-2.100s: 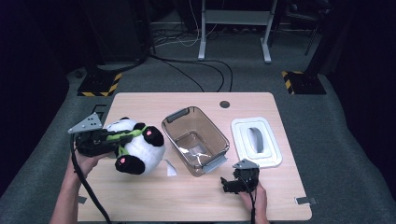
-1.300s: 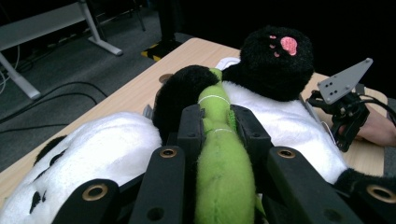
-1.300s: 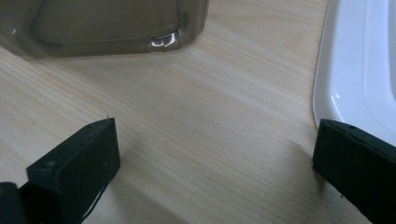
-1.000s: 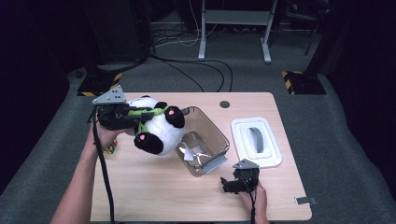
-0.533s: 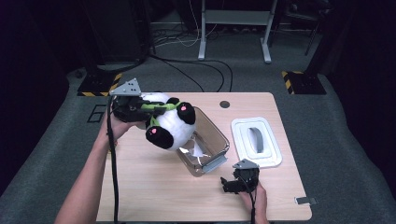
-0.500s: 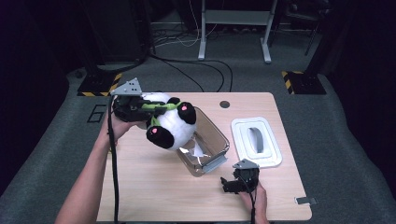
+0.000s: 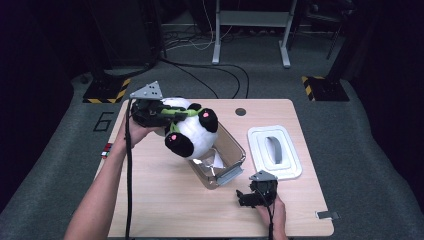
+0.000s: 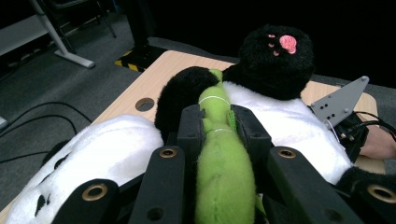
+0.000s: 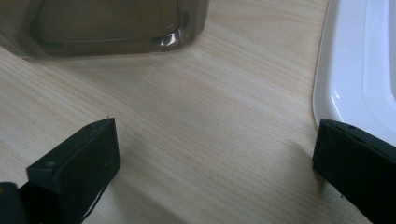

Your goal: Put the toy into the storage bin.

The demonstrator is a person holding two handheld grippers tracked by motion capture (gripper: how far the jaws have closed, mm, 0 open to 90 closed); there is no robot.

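The black-and-white plush panda hangs over the near-left rim of the clear brown plastic bin, carried by its green stuffed bamboo stalk, on which the left gripper is clamped tight. The step looks like the carry to the bin; next, centre and lower it inside (then release). The right gripper rests wide and empty on the table, the white lid just beyond it.

lit tabletop, dark surroundings, soft shadows, mild blur
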